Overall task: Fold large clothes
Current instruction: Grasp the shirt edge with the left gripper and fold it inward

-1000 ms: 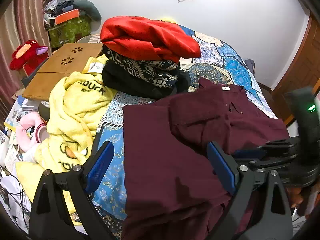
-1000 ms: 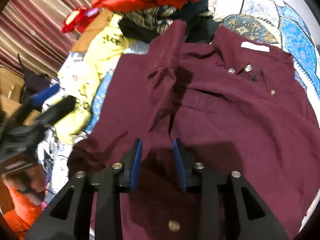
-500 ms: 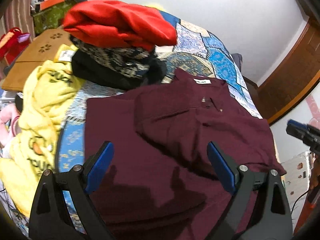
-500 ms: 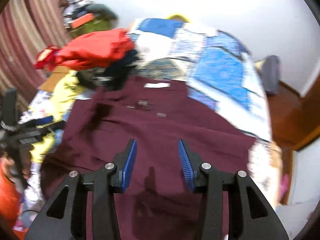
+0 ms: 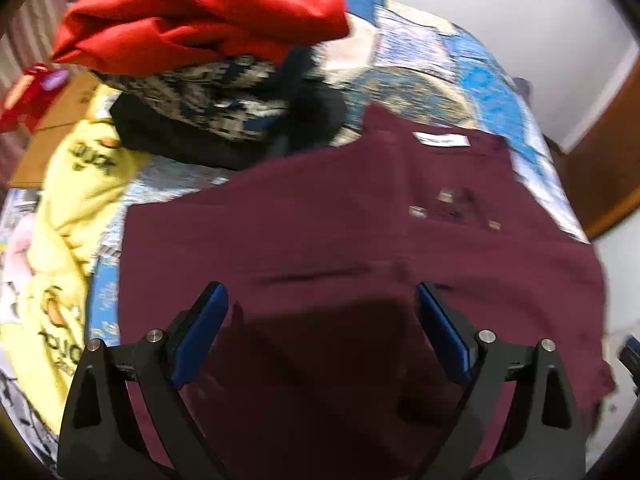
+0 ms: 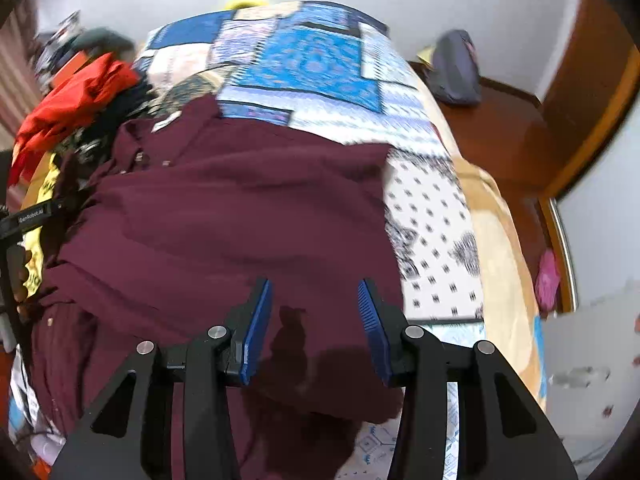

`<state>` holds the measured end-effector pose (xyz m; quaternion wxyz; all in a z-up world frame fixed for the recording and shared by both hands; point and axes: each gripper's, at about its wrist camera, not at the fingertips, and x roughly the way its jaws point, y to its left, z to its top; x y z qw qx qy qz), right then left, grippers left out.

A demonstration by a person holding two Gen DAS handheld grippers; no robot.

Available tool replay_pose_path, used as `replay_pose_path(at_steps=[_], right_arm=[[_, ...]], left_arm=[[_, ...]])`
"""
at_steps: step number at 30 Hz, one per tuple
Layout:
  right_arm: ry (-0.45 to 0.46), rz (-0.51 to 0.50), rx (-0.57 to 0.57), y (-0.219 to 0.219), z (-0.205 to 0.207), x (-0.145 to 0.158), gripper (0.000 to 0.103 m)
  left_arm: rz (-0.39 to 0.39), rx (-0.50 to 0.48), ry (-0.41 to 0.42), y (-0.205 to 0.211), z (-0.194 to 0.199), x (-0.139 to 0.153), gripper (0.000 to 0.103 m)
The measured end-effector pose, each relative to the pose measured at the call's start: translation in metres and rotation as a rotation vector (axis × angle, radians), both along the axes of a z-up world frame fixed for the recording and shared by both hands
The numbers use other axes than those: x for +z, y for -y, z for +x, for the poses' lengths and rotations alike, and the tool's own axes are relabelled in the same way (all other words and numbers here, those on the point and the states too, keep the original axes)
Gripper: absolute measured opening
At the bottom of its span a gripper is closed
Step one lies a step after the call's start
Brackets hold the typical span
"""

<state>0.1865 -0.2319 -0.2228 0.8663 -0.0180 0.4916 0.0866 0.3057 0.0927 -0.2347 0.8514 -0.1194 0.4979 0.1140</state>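
Maroon button-up shirt [image 5: 340, 240] spread flat on a bed with a blue patchwork quilt [image 6: 312, 60], left tongs [image 5: 322, 332] gaping wide above its soft, creased cloth, right tongs [image 6: 314, 328] parted and empty over its hem — red garment [image 5: 200, 12] heaped on patterned knitwear [image 5: 208, 96] beyond the collar.

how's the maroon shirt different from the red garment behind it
The maroon shirt is spread flat on the bedspread; the red garment is bunched on top of a clothes pile. The maroon shirt shows buttons and a white neck label; the red garment shows neither. Neither is held by a gripper.
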Motion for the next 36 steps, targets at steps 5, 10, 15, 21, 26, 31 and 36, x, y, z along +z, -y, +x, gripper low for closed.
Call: replay_pose_path(at_steps=[5, 10, 15, 21, 26, 31, 36], right_arm=[[-0.039, 0.048, -0.086, 0.027, -0.001, -0.017, 0.041], [-0.039, 0.080, -0.126, 0.039, -0.004, -0.026, 0.041], [-0.040, 0.110, -0.143, 0.037, -0.001, -0.029, 0.041], [-0.011, 0.105, -0.115, 0.027, -0.001, -0.019, 0.041], [0.019, 0.113, -0.116, 0.025, 0.001, -0.005, 0.041], [0.026, 0.139, -0.110, 0.019, 0.004, -0.001, 0.041], [-0.040, 0.116, -0.074, 0.003, 0.008, -0.023, 0.041]], left_arm=[[-0.099, 0.045, 0.000, -0.020, -0.009, -0.010, 0.086], [-0.272, 0.079, 0.044, -0.057, -0.042, -0.014, 0.077], [-0.402, 0.048, 0.028, -0.071, -0.052, -0.026, 0.025], [-0.221, -0.026, 0.120, -0.051, -0.057, 0.011, 0.010], [-0.105, -0.128, 0.305, -0.036, -0.059, 0.083, 0.009], [-0.022, -0.162, 0.398, -0.035, -0.067, 0.125, 0.009], [-0.001, -0.146, 0.265, -0.056, -0.063, 0.088, 0.010]])
